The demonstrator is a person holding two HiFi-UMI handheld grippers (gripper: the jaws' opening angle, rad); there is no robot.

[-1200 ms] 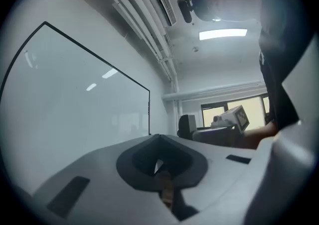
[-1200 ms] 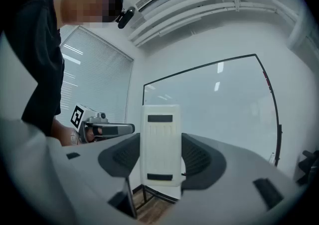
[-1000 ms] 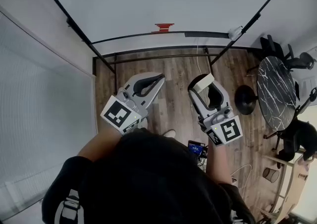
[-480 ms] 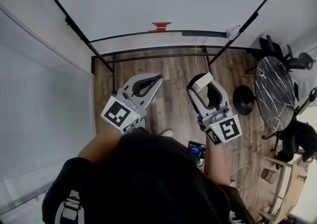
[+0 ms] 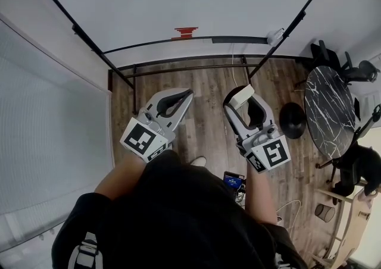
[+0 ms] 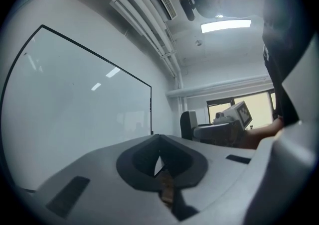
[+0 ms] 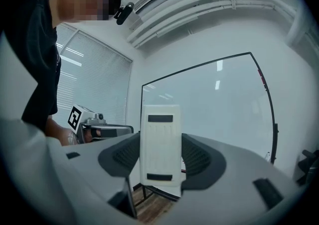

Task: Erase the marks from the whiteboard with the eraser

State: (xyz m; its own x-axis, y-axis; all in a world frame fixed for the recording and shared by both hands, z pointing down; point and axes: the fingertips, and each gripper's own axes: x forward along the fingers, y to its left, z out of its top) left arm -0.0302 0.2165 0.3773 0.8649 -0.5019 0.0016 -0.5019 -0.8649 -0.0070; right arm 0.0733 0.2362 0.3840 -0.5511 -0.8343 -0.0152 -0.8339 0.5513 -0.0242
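The eraser stands upright, clamped between the jaws of my right gripper, short of the whiteboard and not touching it. My left gripper hangs beside it, equally short of the board, its jaws pressed together on nothing. To wipe well, I judge I should lay the eraser's broad face flat on the board, press evenly and sweep in overlapping passes. I cannot make out any marks from here, so I would find them first.
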